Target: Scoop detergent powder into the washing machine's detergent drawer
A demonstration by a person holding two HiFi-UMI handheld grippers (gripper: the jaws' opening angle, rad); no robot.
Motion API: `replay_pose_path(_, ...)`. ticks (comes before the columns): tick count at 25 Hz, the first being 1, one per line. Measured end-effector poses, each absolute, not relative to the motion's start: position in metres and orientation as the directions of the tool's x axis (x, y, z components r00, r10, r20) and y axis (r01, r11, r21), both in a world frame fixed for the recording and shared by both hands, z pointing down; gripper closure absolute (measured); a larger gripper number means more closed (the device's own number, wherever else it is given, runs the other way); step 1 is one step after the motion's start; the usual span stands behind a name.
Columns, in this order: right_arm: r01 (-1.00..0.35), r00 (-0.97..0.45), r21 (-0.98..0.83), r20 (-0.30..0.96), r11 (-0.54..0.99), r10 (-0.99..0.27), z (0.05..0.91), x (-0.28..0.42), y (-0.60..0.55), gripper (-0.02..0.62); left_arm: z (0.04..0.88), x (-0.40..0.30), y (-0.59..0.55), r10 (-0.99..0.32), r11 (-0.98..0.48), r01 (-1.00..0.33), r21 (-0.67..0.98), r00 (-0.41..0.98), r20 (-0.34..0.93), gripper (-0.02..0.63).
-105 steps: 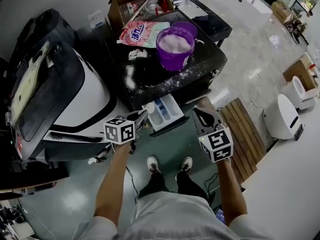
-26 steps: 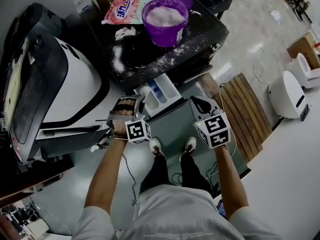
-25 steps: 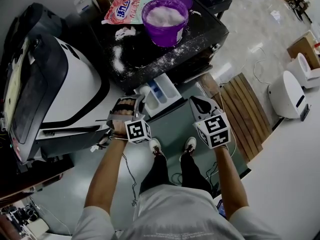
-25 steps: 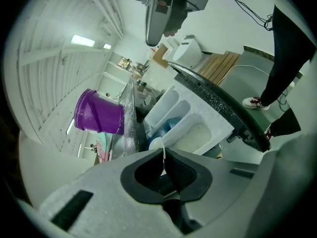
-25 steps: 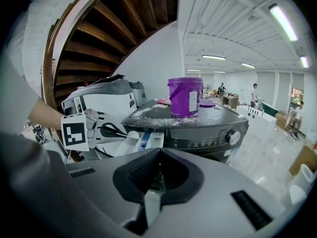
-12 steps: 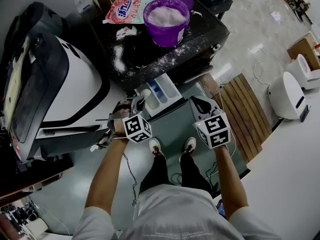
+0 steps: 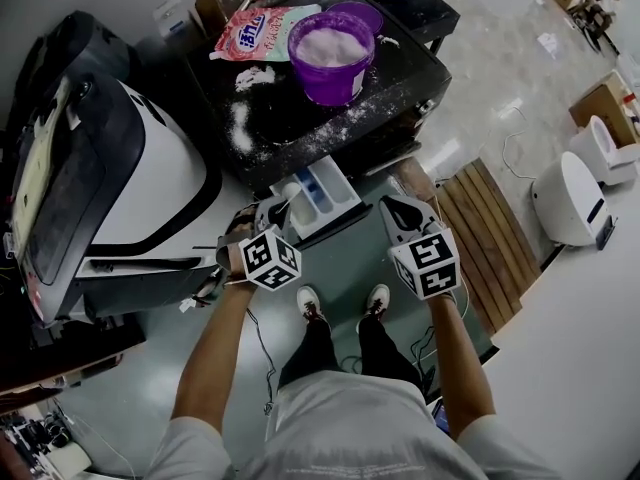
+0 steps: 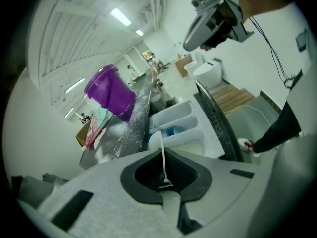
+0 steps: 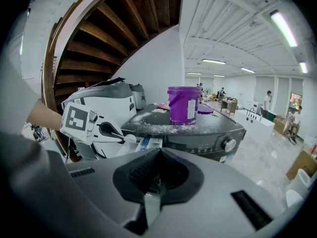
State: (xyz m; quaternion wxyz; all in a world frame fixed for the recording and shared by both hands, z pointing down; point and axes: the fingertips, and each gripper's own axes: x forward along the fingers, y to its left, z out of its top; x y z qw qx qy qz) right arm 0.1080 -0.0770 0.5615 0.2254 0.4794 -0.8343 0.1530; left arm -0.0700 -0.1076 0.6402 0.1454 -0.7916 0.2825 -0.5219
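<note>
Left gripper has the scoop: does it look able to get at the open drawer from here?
Probably yes. The left gripper, shut on the scoop, holds it right at the pulled-out drawer, whose compartments lie open upward; the right gripper sits aside, apart from it.

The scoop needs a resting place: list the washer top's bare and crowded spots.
Bare: the front middle of the washer top, between the spilled powder streak and the purple bucket. Crowded: the back, with bucket, lid and detergent bag. Left tongs hold the scoop.
</note>
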Motion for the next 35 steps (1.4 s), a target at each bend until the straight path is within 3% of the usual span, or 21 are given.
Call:
replay_pose_path(8, -0.877, -0.424, 0.009, 0.457, 0.481, -0.782, 0.510, 0.118, -0.085, 0.591, 0.575, -0.065, -0.103, -0.585, -0.757, -0.618, -0.210, 0.501, 0.637, 0.591)
replay_pose_path(14, -0.877, -0.409, 0.075, 0.399, 0.474, -0.821, 0.465, 0.126, -0.095, 0.591, 0.522, -0.064, -0.108, -0.624, -0.706, -0.704, -0.070, 0.573, 0.531, 0.591)
replay_pose_path(35, -0.866, -0.380, 0.259, 0.214, 0.427, -0.900, 0.342, 0.132, -0.114, 0.591, 0.362, -0.072, -0.121, -0.763, -0.642, -0.753, -0.146, 0.606, 0.225, 0.591)
